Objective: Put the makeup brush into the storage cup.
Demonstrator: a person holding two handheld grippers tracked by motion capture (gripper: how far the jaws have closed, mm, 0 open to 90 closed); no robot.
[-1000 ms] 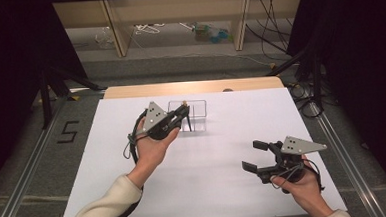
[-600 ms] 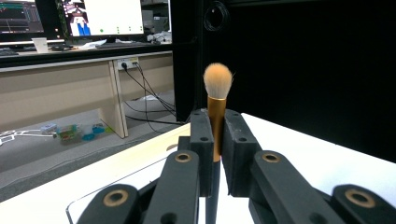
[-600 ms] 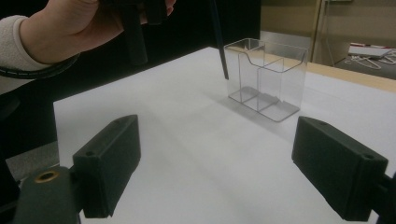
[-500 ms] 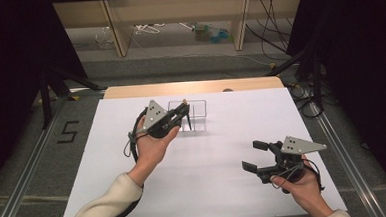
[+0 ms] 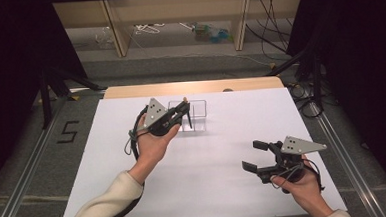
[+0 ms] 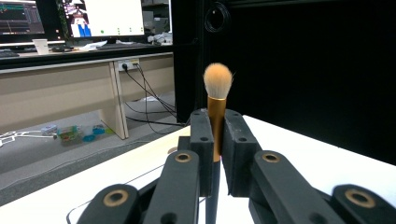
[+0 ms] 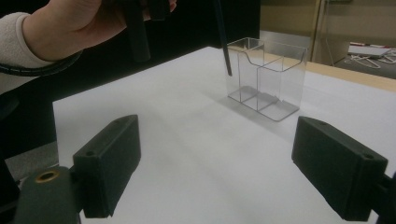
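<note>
Black jaws of the right gripper [image 5: 256,155] are held wide apart, with nothing between them, low over the near right of the white surface [image 5: 235,186]. Farther off, a makeup brush [image 6: 216,107] is clamped upright in the left gripper [image 5: 183,111], its handle tip above a clear plastic organizer [image 7: 266,77].

Overhead light bright on the white table [image 5: 210,187]; surroundings black. Soft shadows beneath hands. Near black gripper jaws blurred in both gripper views; slight grain.
</note>
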